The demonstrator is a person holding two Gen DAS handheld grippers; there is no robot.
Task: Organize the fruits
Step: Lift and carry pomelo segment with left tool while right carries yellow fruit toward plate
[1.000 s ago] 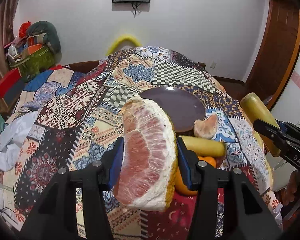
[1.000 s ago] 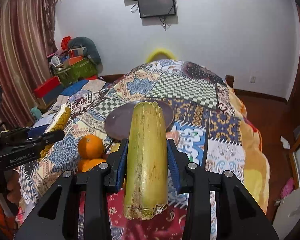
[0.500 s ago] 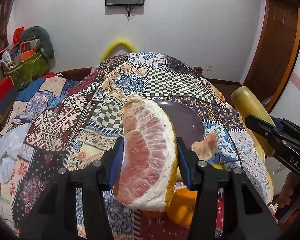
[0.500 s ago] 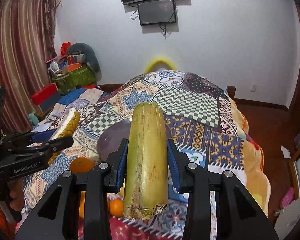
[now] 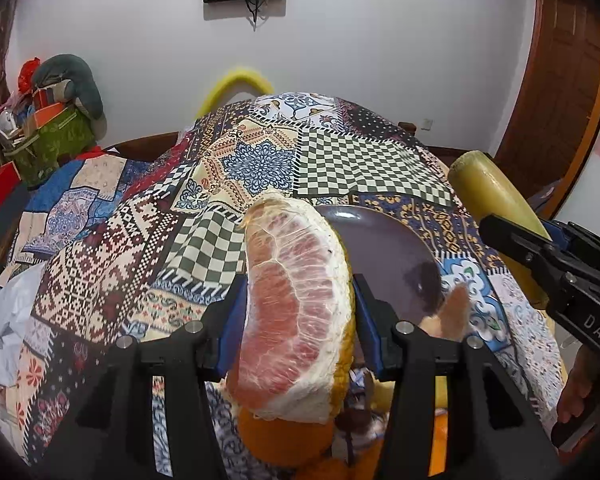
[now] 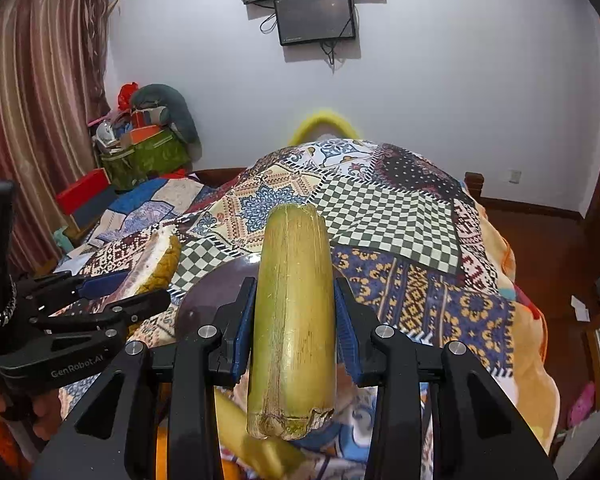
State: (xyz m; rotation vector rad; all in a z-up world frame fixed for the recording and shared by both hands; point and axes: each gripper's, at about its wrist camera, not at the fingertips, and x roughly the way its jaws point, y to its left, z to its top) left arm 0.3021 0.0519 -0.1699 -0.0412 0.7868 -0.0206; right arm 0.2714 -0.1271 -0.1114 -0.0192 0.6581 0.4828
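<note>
My left gripper [image 5: 298, 300] is shut on a big pink pomelo wedge [image 5: 294, 308] with a yellow rind, held above the patchwork quilt. Just beyond it lies a dark purple plate [image 5: 384, 248]. A small pomelo piece [image 5: 452, 312] rests at the plate's near right rim. An orange [image 5: 276, 440] shows below the wedge. My right gripper [image 6: 294, 308] is shut on a yellow-green sugarcane section [image 6: 294, 320], held over the near edge of the same plate [image 6: 208, 296]. That cane [image 5: 492, 200] and right gripper also show at the right of the left wrist view, and the wedge [image 6: 156, 264] at the left of the right wrist view.
A patchwork quilt [image 5: 260, 160] covers the bed. Another yellow stalk [image 6: 252, 440] lies below my right gripper. A pile of boxes and bags [image 6: 144, 148] stands at the back left by a curtain. A wooden door [image 5: 560, 80] is at the right. Screens [image 6: 312, 12] hang on the wall.
Both grippers have moved forward over the quilt toward the plate, each keeping its fruit. The oranges and the loose stalk have slipped down under the grippers in view.
</note>
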